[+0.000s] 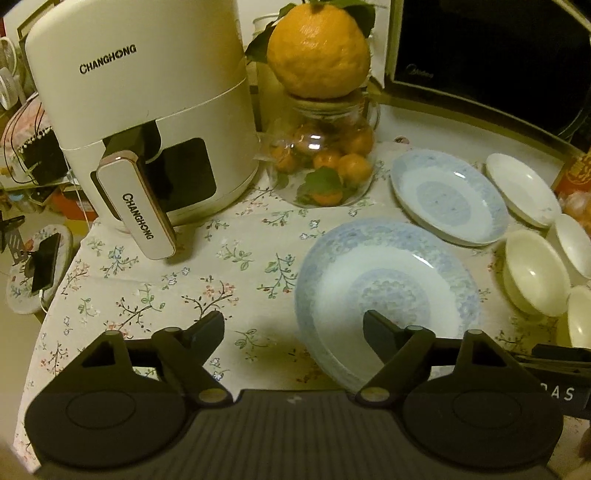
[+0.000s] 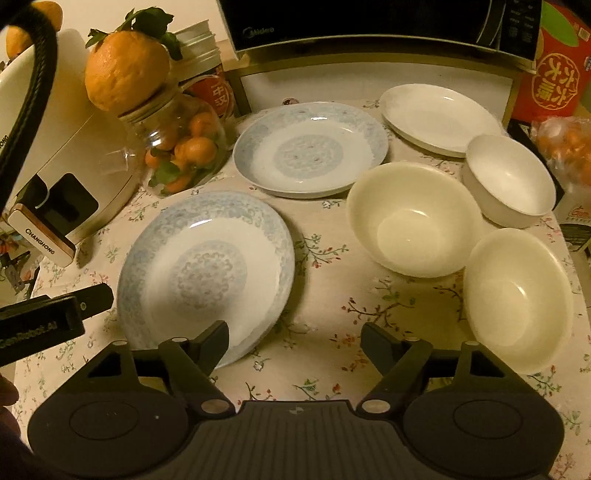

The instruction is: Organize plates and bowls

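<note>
A near blue-patterned plate (image 1: pixel 384 280) (image 2: pixel 207 269) lies on the floral tablecloth. A second blue plate (image 1: pixel 447 195) (image 2: pixel 310 147) lies behind it, with a plain white plate (image 1: pixel 522 194) (image 2: pixel 437 116) further back. Three cream bowls stand at the right: a middle one (image 2: pixel 412 218) (image 1: pixel 535 273), a far one (image 2: pixel 509 179) and a near one (image 2: pixel 517 299). My left gripper (image 1: pixel 293 326) is open, its right finger over the near blue plate's rim. My right gripper (image 2: pixel 293 332) is open over bare cloth between the near plate and the near bowl.
A white air fryer (image 1: pixel 144 122) stands at the left. A glass jar of oranges (image 1: pixel 325 162) with a big orange on top is beside it. A black microwave (image 2: pixel 369 22) is at the back. A red box (image 2: pixel 557 74) is at the back right.
</note>
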The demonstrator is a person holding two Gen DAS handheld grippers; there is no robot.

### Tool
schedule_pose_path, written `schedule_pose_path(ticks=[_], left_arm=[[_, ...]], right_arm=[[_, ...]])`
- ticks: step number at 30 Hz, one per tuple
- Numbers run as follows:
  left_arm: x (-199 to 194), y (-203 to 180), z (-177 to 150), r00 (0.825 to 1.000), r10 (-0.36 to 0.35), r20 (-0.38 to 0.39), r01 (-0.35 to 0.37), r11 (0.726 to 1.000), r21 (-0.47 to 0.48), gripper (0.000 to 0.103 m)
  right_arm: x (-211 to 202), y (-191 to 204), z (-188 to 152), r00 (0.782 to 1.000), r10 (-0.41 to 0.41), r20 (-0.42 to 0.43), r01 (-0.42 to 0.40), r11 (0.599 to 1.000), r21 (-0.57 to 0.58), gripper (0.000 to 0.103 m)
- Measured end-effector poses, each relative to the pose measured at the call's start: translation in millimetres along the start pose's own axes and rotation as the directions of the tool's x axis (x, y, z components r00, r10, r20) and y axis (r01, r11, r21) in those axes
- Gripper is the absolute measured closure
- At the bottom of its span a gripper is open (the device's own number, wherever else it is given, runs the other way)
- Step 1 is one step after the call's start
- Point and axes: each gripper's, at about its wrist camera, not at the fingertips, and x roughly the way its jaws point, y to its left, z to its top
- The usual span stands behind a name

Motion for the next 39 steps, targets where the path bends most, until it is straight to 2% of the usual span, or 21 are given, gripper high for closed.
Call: schedule_pose_path(ticks=[5, 7, 12, 18, 32, 34, 36, 39], left_arm=[[15.1, 5.6, -0.9, 0.999, -0.033, -0.039, 0.031, 0.999, -0.036, 0.039], [22.4, 8.1, -1.7, 0.998, -0.027, -0.054, 0.025, 0.999, -0.045, 0.048], [36.1, 9.4, -1.1, 0.998, -0.007, -0.063, 0.004, 0.999, -0.046, 0.055], [51.3, 8.9, -2.4, 0.998, -0.007, -0.07, 0.004, 0.999, -0.043, 0.066], [66.1, 5.9, -6.7, 0.995, -0.102, -0.015, 0.1, 0.992, -0.077, 0.066], [66.0, 6.1, -6.5, 0.993, -0.115, -0.011, 0.114, 0.99, -0.082, 0.072], [66.2, 8.4, -6.1, 0.992, -0.125, -0.013, 0.123, 0.988, -0.097, 0.073], [67.0, 10.5, -5.5, 0.992, -0.127, -0.014, 0.125, 0.986, -0.11, 0.073]], right_arm=[[10.7, -2.7, 0.2, 1.0, 0.002, -0.024, -0.001, 1.0, 0.029, 0.035], [15.0, -4.0, 0.3, 0.999, 0.003, -0.034, -0.001, 0.999, 0.045, 0.037], [24.1, -5.0, 2.1, 0.999, 0.012, -0.042, -0.009, 0.998, 0.068, 0.047], [33.9, -4.4, 5.7, 0.999, 0.031, -0.039, -0.028, 0.996, 0.087, 0.054], [44.3, 4.9, 7.7, 1.0, 0.022, 0.008, -0.023, 0.997, 0.075, 0.061], [44.7, 6.3, 8.0, 1.0, 0.02, 0.014, -0.021, 0.997, 0.074, 0.063], [44.0, 3.4, 9.4, 0.999, 0.046, 0.014, -0.047, 0.994, 0.094, 0.07], [44.9, -7.1, 11.2, 0.997, 0.082, 0.006, -0.082, 0.982, 0.168, 0.07]])
